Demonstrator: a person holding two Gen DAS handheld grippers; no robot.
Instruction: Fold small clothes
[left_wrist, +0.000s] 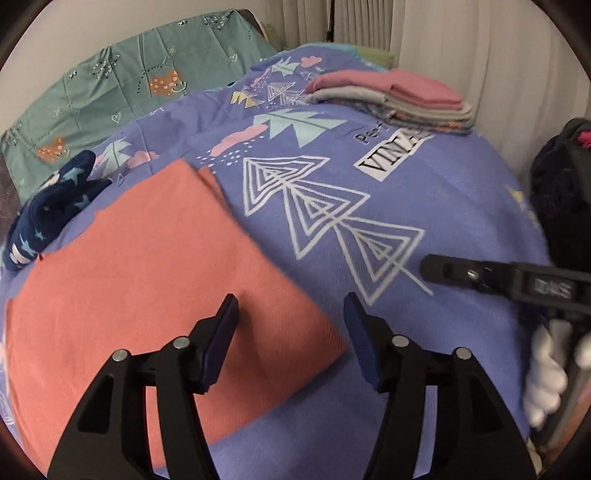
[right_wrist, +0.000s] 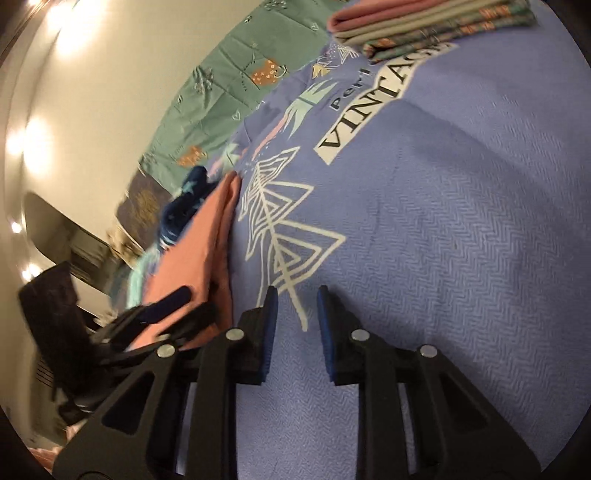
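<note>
A salmon-pink cloth (left_wrist: 155, 280) lies flat on the purple printed bedspread (left_wrist: 424, 206), folded into a rectangle. My left gripper (left_wrist: 291, 306) is open and empty, hovering just above the cloth's near right edge. My right gripper (right_wrist: 295, 295) is open with a narrow gap, empty, over bare bedspread (right_wrist: 461, 240) to the right of the cloth (right_wrist: 199, 251). The right gripper's finger (left_wrist: 461, 275) shows at the right of the left wrist view. The left gripper (right_wrist: 166, 314) shows blurred over the cloth in the right wrist view.
A stack of folded clothes (left_wrist: 399, 98) sits at the far right of the bed, also in the right wrist view (right_wrist: 432, 26). A crumpled navy star-print garment (left_wrist: 51, 210) lies at the far left. A green patterned sheet (left_wrist: 122, 88) lies behind. A dark bag (left_wrist: 565, 192) stands at right.
</note>
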